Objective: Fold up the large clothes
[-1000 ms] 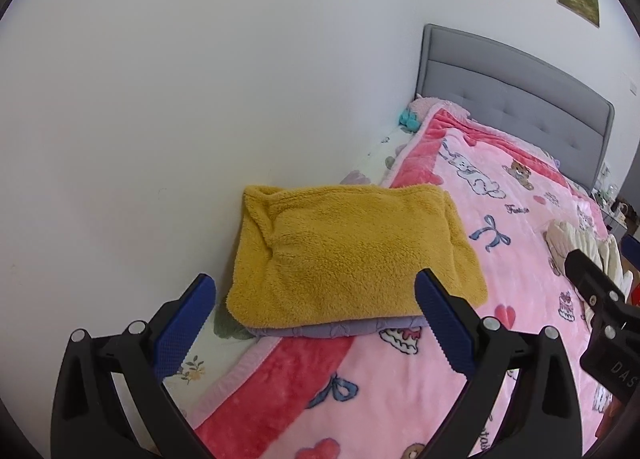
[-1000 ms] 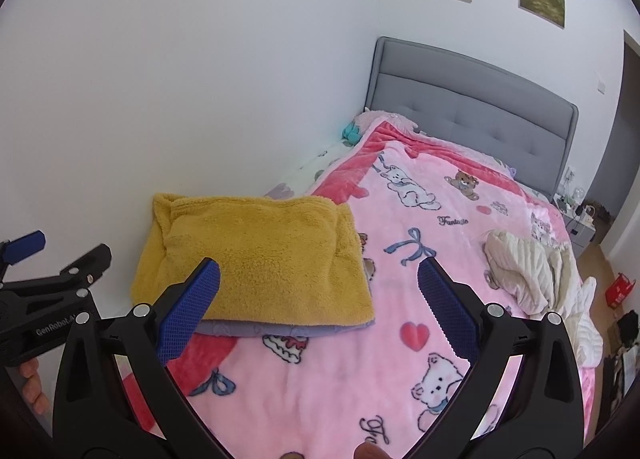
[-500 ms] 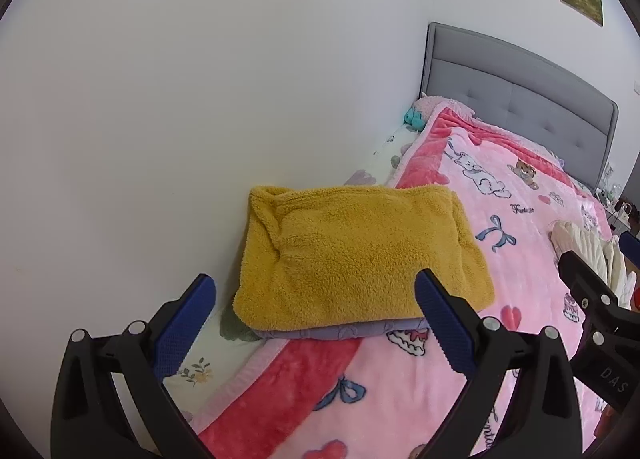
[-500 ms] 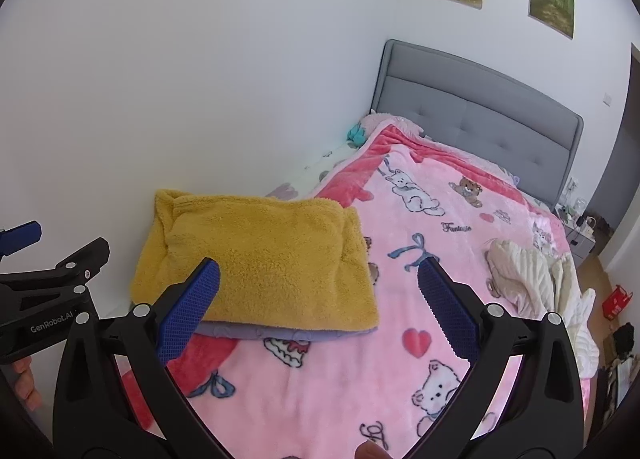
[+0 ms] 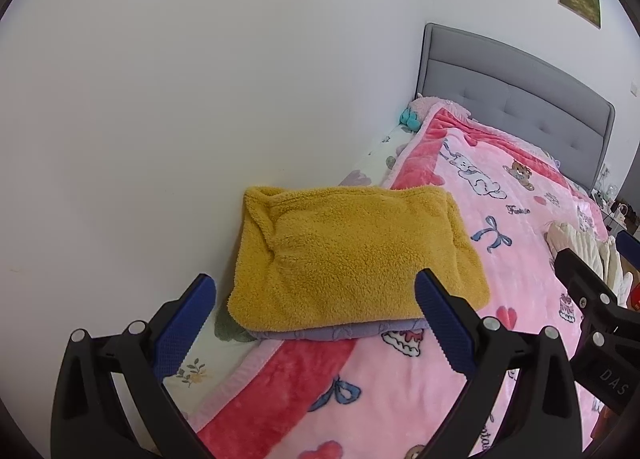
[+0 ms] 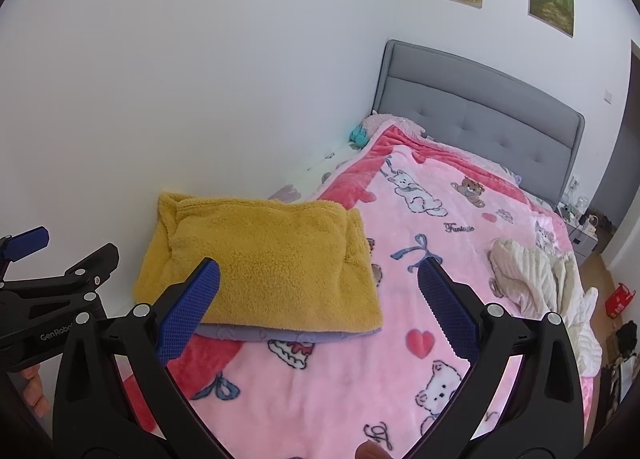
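A folded mustard-yellow fleece garment (image 5: 352, 255) lies on a folded lavender garment (image 5: 340, 333) at the left side of the bed, next to the wall; it also shows in the right wrist view (image 6: 264, 263). A crumpled cream garment (image 6: 536, 279) lies on the pink blanket at the right side of the bed. My left gripper (image 5: 314, 313) is open and empty, held above the near edge of the yellow stack. My right gripper (image 6: 318, 307) is open and empty, above the blanket just right of the stack.
The bed is covered by a pink cartoon blanket (image 6: 440, 227), with a grey headboard (image 6: 480, 99) at the far end. A white wall (image 5: 200, 99) runs along the left. A nightstand (image 6: 584, 231) and a red object (image 6: 618, 297) stand right of the bed.
Both grippers have drawn back and risen slightly, so the yellow stack sits a little farther off. Both stay open. The clothes have not moved.
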### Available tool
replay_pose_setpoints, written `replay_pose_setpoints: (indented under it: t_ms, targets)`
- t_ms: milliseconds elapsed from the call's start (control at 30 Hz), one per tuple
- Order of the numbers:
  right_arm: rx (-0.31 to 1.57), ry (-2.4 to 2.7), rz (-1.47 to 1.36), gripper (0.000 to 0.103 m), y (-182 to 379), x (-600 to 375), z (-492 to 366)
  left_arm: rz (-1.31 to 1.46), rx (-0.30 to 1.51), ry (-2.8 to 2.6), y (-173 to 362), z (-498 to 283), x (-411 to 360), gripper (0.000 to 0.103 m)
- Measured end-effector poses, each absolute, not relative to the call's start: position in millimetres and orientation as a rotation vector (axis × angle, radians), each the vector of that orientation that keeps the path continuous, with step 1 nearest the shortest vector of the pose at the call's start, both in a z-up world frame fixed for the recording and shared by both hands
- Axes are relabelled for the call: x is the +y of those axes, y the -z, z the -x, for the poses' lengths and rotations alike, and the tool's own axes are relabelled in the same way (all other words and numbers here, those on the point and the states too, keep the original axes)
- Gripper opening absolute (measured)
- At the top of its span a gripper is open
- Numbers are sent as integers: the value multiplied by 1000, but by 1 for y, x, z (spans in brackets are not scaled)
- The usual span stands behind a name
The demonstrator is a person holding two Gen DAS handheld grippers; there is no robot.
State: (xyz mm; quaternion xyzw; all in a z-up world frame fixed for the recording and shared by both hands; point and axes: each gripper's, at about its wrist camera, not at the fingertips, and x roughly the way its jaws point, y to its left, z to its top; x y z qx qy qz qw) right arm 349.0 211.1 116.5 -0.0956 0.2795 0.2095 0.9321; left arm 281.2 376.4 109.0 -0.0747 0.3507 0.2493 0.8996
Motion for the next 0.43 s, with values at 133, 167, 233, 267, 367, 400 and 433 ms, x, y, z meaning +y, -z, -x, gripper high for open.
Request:
replay_pose_setpoints:
  t_ms: [133,167,233,267,367,400,433]
  targets:
    - [571,-431,196,95,-117,211,-348,150,728,-513,-110,-282,376,98]
    - [570,-432,196,95,-117,211,-348,149,728,-513,-110,-282,376,98]
    - [573,-436,196,95,-117,211,-348,149,728,-511,-111,-284,376,98]
    - [572,-434,196,95,-117,212,-348,150,728,-513,-111,-284,376,98]
    - [571,-434,194,95,-117,211,-348,156,731,-508,-111,-285,375,98]
    - [572,-438,194,95,-117,211,-348,159,733,-508,-111,-285,375,98]
    - [573,-439,193,95,-117,211,-348,161,735,-512,-110,-286,375,98]
